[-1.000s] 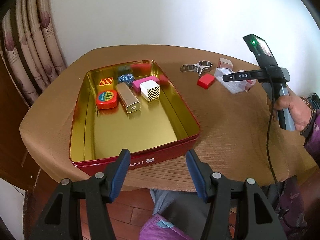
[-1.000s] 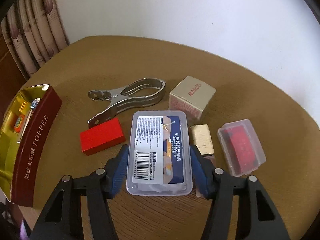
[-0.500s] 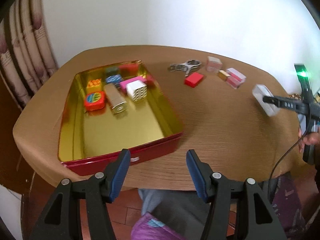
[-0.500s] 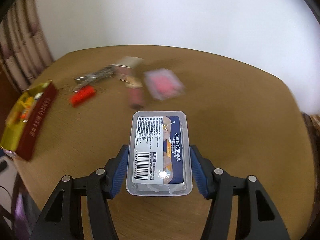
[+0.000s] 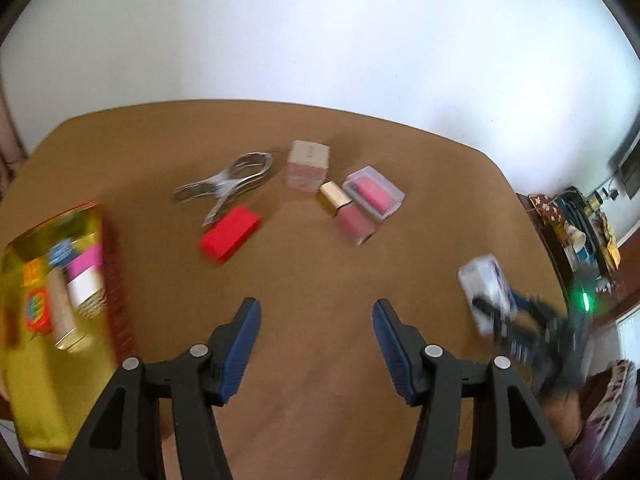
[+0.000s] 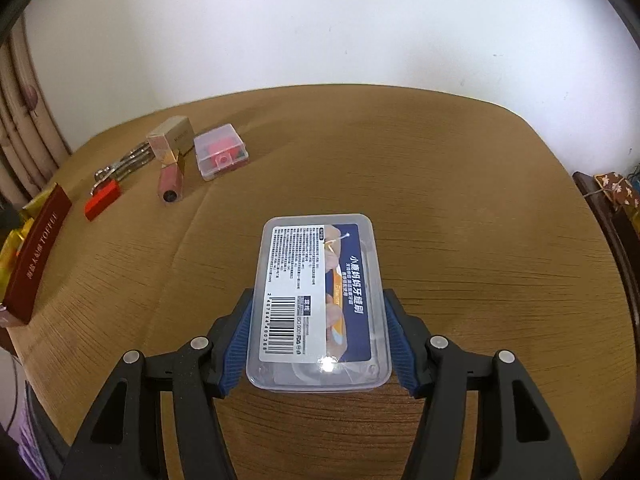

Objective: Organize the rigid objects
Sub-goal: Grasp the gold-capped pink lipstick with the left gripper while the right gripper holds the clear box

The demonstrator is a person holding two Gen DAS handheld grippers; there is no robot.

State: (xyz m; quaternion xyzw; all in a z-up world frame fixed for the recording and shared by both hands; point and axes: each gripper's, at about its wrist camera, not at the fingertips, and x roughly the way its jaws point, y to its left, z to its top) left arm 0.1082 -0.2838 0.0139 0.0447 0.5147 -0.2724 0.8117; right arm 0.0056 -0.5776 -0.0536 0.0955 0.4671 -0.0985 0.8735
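Note:
My right gripper (image 6: 318, 312) is shut on a clear plastic box with a printed label (image 6: 318, 300) and holds it above the wooden table's near right part; the box shows blurred in the left wrist view (image 5: 486, 290). My left gripper (image 5: 316, 320) is open and empty above the table. Ahead of it lie a red block (image 5: 229, 237), a metal clamp (image 5: 224, 186), a small beige box (image 5: 308, 164), a pink lip-gloss tube (image 5: 348, 216) and a clear case with red inside (image 5: 374, 192). The gold-lined red tin (image 5: 44, 380) holds several small items.
The round wooden table (image 6: 460, 200) stands against a white wall. The tin's red side reads TOFFEE in the right wrist view (image 6: 38, 252). A curtain (image 6: 24, 152) hangs at the left. Cluttered furniture (image 5: 580, 232) stands at the right.
My right gripper has lifted the labelled box off the table and carried it back to the right, away from the other items. My left gripper has swung right, so the tin now sits at the left edge.

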